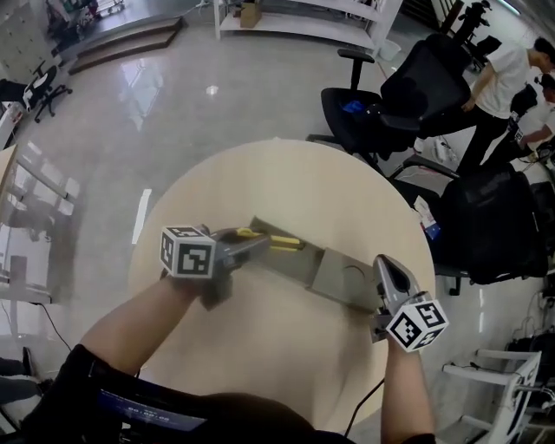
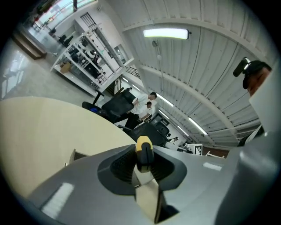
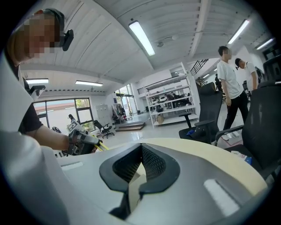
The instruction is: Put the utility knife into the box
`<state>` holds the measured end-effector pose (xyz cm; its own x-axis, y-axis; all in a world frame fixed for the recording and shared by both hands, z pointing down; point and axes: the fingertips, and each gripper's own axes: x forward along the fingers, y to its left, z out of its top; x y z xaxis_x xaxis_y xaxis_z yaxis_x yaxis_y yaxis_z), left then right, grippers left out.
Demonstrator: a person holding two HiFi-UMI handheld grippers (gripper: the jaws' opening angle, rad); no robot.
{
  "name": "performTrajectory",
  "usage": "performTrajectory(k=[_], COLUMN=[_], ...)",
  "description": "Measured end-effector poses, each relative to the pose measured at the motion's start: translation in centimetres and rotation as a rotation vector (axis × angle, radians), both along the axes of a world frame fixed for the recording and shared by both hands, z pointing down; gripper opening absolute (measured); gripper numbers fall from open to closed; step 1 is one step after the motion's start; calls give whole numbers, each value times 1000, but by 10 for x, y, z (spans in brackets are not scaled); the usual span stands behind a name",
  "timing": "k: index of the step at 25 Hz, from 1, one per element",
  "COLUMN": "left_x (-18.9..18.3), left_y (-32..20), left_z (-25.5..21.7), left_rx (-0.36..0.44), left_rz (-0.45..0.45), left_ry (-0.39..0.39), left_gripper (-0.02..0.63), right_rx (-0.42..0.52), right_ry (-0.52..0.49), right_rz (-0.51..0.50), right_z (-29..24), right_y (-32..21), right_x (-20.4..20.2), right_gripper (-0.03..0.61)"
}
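A long khaki cardboard box lies open across the round beige table. My left gripper is shut on the yellow-and-black utility knife and holds it over the box's left end. In the left gripper view the knife stands clamped between the jaws of the left gripper, with a cardboard flap just below. My right gripper is at the box's right end. In the right gripper view the right gripper has its jaws shut on a cardboard flap, and the left gripper shows across the table.
Black office chairs stand beyond the table's far right edge. Two people stand further right, and white shelving runs along the back. The shiny floor surrounds the table.
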<state>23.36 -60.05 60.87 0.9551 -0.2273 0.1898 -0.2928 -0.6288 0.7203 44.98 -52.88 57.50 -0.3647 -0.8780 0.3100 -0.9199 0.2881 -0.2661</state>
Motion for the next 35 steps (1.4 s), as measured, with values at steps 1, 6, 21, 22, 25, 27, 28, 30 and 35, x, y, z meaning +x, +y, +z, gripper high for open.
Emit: performTrajectory(k=[1, 6, 21, 22, 25, 27, 28, 30, 35], left_x=[6, 34, 74, 75, 78, 78, 77, 77, 75], left_y=[-1, -6, 3, 5, 5, 4, 3, -1, -5], left_z=[8, 50, 126, 126, 129, 134, 137, 142, 151], left_rx=[-19, -103, -332, -346, -384, -404, -409, -409, -412], left_rz=[22, 118, 286, 296, 304, 298, 294, 286, 252], left_ry=[-13, -108, -315, -314, -340, -378, -400, -442, -522], left_gripper=[69, 69, 69, 69, 72, 75, 77, 94, 299], right_rx=[2, 16, 37, 36, 35, 37, 39, 43, 53], right_ry=[-3, -12, -80, -84, -90, -94, -96, -99, -100], right_rz=[-3, -33, -73, -74, -84, -89, -91, -97, -112], right_z=[2, 11, 32, 33, 35, 36, 36, 35, 31], right_y=[-6, -32, -64, -64, -66, -67, -68, -68, -62], right_x=[1, -1, 3, 3, -1, -2, -2, -4, -6], right_gripper=[14, 14, 14, 14, 14, 14, 14, 14, 14])
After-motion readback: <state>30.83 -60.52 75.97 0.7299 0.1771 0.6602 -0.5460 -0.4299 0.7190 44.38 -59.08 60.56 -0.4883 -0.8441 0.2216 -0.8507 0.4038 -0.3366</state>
